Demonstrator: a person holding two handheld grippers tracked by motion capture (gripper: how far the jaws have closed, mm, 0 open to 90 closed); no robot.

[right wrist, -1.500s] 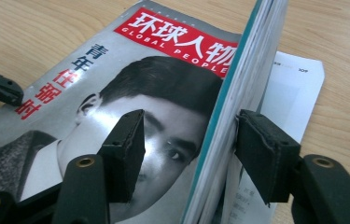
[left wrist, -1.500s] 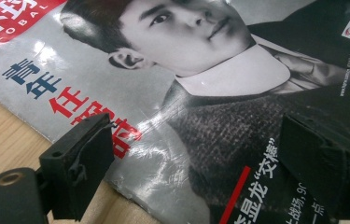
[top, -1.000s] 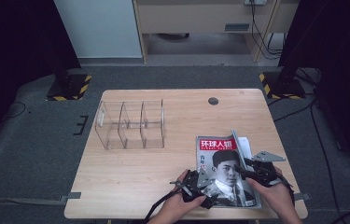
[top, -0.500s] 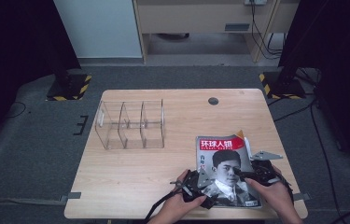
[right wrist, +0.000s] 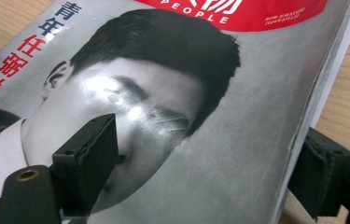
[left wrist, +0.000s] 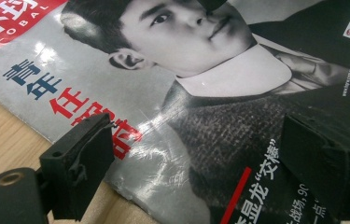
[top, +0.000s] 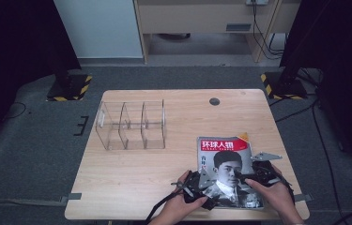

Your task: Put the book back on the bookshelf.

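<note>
1. My left gripper [left wrist: 200, 158] is spread wide, jaws set over the magazine's [top: 227, 171] lower-left part; one jaw sits above the cover's left edge, the other over its dark lower area.
2. My right gripper [right wrist: 210, 163] is likewise spread; one jaw rests over the printed portrait, the other just outside the magazine's right edge, above bare wood.
3. The magazine lies flat, cover up, at the table's [top: 131, 178] near right corner, close to the near edge.
4. A clear three-compartment organizer [top: 131, 124] stands well apart, toward the table's left side.
5. A small dark round disc [top: 214, 101] sits near the far edge.
</note>
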